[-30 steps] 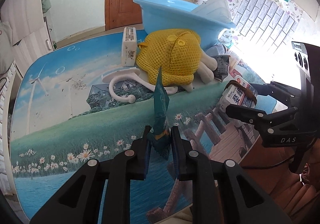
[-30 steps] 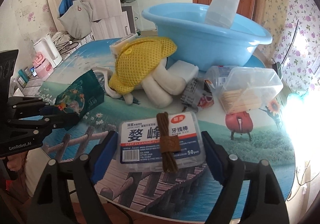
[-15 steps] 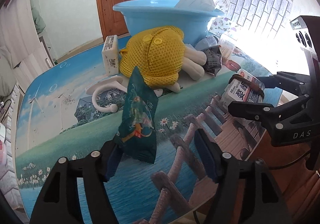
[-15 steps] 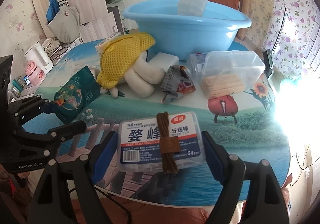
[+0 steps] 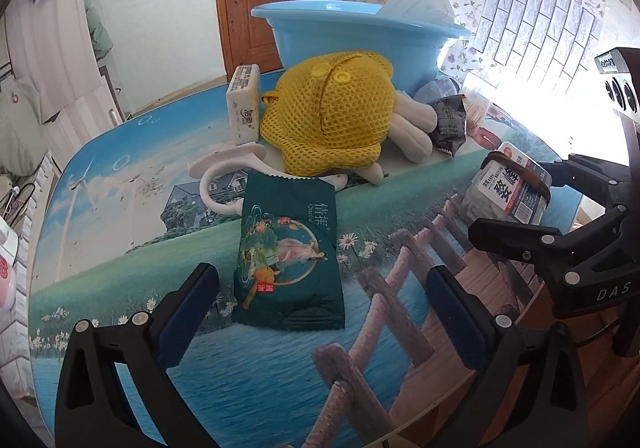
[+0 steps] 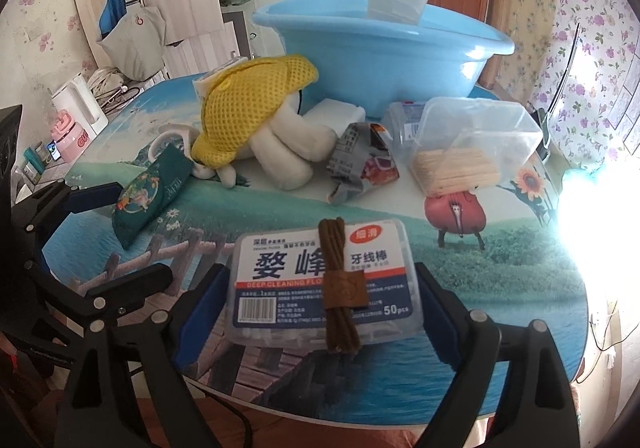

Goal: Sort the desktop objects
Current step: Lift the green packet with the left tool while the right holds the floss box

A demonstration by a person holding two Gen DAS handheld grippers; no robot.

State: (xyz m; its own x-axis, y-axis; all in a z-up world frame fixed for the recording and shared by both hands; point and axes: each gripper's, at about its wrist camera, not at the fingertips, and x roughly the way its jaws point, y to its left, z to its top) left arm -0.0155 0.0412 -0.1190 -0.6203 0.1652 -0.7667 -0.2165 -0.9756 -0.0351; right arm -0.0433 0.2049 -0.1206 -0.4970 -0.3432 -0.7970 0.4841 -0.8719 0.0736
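A dark green snack packet (image 5: 288, 252) lies flat on the picture-printed table (image 5: 120, 168). My left gripper (image 5: 320, 280) straddles its near end with the jaws opening wide, and neither pad touches it. A clear floss-pick box (image 6: 280, 276) with a brown cord bundle (image 6: 338, 288) across its lid rests on the table near the front edge. My right gripper (image 6: 320, 284) has the box between its opening jaws, with a slim gap at each pad. The right wrist view shows the packet (image 6: 152, 192) beside the left gripper (image 6: 120, 236). In the left wrist view the right gripper (image 5: 528, 204) flanks the box (image 5: 508, 188).
A blue basin (image 6: 360, 60) holding a clear container stands at the back. In front of it lie a yellow mesh bag (image 5: 332, 116), a white hook (image 5: 224, 176), a soap box (image 5: 242, 104), a grey wrapper (image 6: 360, 164) and a clear toothpick box (image 6: 472, 144). The table edge is near.
The left jaws went from pinching the green packet upright to wide apart, and the packet now lies flat on the table. The right jaws widened slightly off the floss box.
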